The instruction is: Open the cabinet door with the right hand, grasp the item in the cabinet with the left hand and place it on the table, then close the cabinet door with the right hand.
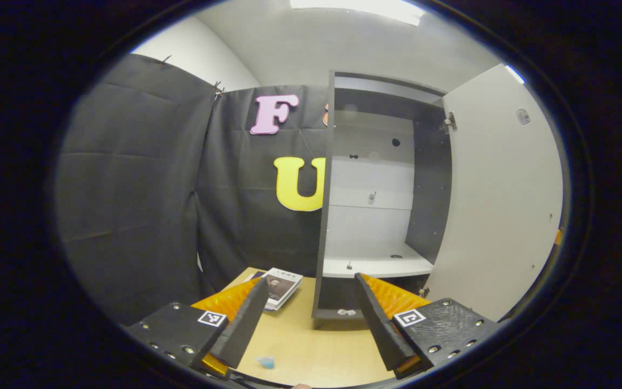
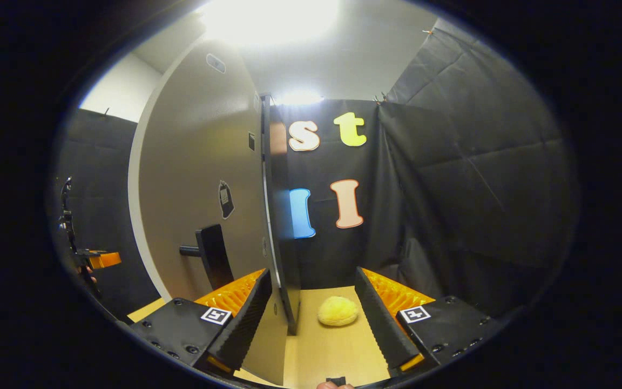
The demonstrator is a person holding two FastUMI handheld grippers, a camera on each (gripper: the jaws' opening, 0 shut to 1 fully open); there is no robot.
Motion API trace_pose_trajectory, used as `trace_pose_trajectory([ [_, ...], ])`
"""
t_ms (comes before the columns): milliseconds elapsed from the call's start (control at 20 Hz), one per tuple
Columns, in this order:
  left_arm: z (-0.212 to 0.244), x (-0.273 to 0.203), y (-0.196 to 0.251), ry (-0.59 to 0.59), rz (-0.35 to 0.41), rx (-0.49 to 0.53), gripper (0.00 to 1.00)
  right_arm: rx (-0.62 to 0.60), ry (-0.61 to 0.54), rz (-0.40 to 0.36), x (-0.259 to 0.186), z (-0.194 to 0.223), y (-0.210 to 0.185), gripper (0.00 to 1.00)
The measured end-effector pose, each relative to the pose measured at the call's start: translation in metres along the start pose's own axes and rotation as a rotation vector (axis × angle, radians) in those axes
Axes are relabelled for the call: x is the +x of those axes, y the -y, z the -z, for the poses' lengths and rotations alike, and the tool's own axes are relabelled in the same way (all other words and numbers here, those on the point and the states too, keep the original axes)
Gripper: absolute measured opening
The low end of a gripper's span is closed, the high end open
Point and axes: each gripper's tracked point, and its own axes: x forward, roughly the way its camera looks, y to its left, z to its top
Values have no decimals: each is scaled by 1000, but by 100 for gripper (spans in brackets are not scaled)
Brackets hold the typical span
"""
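Note:
The cabinet stands on the table with its pale door swung wide to the right. Its white shelf is bare apart from small fittings. My left gripper is open in front of it, holding nothing. In the right gripper view the door's outer face is close on the left, with a dark handle. My right gripper is open and empty beside that handle. A yellow rounded item lies on the table between its fingers, farther off.
A book lies on the table left of the cabinet. A small blue scrap is near my left fingers. Small pale bits sit in the cabinet's bottom compartment. The left gripper shows far left past the door.

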Motion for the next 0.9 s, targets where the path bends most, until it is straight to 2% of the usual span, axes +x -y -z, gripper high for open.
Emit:
trace_pose_trajectory([
  [50,2,3,-9,-5,-2,0,96,1,2,22,-3,0,-2,98],
  [100,5,5,-16,-11,1,-3,96,-6,4,38,-5,-1,-4,92],
  [200,11,13,-30,-26,11,-6,96,-28,15,67,-5,-4,-10,92],
  [250,11,17,-39,-28,10,1,97,-35,13,77,-7,-3,-14,97],
  [350,8,25,-54,-25,12,19,97,-27,10,77,-5,-1,-29,96],
  [450,12,31,-61,-31,24,17,96,-3,8,51,-7,2,-53,92],
  [500,14,34,-65,-36,32,8,97,9,4,33,-8,4,-68,96],
  [750,29,57,-98,-63,29,3,96,92,-14,-59,-3,16,-134,96],
  [850,28,61,-112,-60,24,5,96,74,-11,-86,5,14,-157,96],
  [900,29,63,-120,-59,20,9,96,61,-19,-102,10,14,-169,93],
])
